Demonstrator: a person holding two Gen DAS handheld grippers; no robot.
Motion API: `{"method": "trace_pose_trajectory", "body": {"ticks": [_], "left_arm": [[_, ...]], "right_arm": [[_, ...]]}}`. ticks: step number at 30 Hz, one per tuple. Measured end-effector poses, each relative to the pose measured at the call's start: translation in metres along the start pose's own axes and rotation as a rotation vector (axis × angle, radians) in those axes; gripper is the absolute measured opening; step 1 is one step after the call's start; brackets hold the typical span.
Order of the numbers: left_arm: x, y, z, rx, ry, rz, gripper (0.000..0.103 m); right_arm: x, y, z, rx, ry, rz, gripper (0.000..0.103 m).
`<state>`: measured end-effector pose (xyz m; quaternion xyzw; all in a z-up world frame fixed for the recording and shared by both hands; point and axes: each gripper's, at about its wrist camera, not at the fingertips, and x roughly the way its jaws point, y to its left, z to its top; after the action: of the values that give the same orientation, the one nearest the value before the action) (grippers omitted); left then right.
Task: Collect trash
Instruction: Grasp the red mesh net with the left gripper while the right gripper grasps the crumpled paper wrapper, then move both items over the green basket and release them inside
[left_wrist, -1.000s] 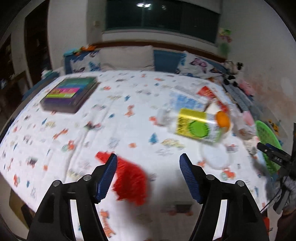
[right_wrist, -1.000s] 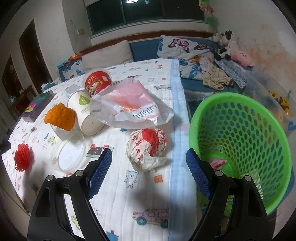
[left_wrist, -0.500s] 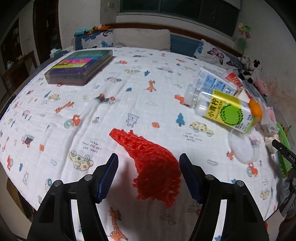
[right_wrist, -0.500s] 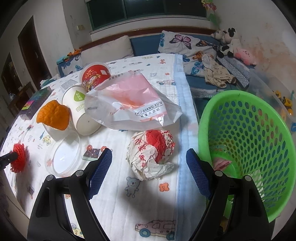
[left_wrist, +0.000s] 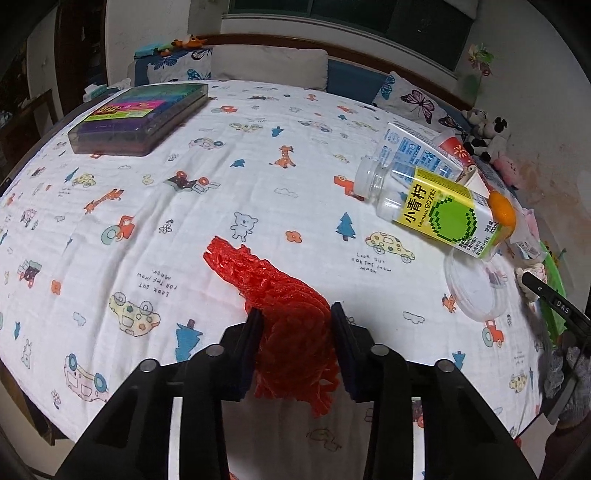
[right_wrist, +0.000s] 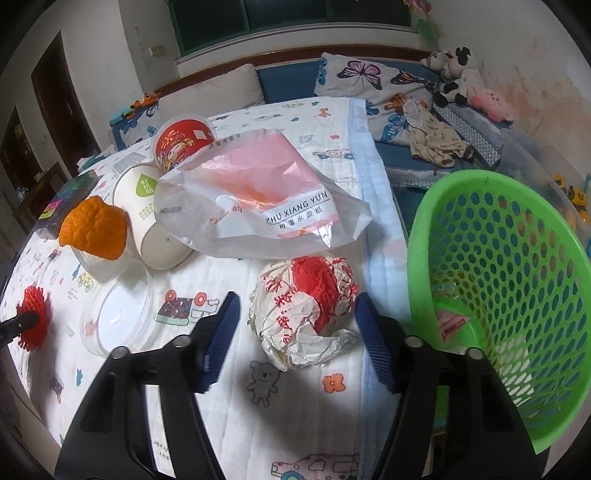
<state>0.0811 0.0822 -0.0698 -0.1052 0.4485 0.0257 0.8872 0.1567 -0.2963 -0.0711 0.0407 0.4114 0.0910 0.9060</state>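
A red foam fruit net (left_wrist: 280, 291) lies on the cartoon-print cloth (left_wrist: 221, 177). My left gripper (left_wrist: 295, 332) has its jaws closing, and both blue pads press into the net's near end. The right wrist view shows the same net (right_wrist: 35, 317) at the far left. A crumpled white-and-red paper ball (right_wrist: 306, 295) sits near the cloth's right edge. My right gripper (right_wrist: 295, 321) straddles it with jaws closing; a thin strip of cloth still shows beside the left pad. A green perforated basket (right_wrist: 517, 258) stands just right of the ball.
Behind the ball lie a clear bag with pink paper (right_wrist: 258, 206), two paper cups (right_wrist: 147, 221), a red bowl (right_wrist: 181, 144), orange peel (right_wrist: 94, 229) and a clear lid (right_wrist: 118, 317). A yellow-labelled bottle (left_wrist: 436, 210), a carton (left_wrist: 413, 147) and a flat box (left_wrist: 140, 118) lie farther off.
Both grippers' jaws have narrowed. The left gripper came down over the red net and closed onto it; the right pads drew in beside the paper ball.
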Motion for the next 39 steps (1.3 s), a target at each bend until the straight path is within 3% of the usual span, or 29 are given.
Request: {"method": "trace_pose_trajectory", "body": {"ticks": [7, 20, 27, 39], "left_arm": [[-0.011, -0.001, 0.002, 0.003, -0.024, -0.024, 0.026], [-0.052, -0.047, 0.012, 0.112, -0.1, -0.167, 0.026], [-0.06, -0.097, 0.026, 0.218, -0.121, -0.259, 0.026], [-0.053, -0.219, 0.04, 0.415, -0.115, -0.422, 0.026]], "right_arm": [[-0.014, 0.002, -0.007, 0.003, -0.014, 0.024, 0.053], [-0.059, 0.022, -0.031, 0.001, -0.017, 0.147, 0.053], [-0.085, 0.007, -0.035, 0.016, -0.07, 0.104, 0.053], [-0.104, -0.09, -0.033, 0.152, -0.122, -0.082, 0.054]]}}
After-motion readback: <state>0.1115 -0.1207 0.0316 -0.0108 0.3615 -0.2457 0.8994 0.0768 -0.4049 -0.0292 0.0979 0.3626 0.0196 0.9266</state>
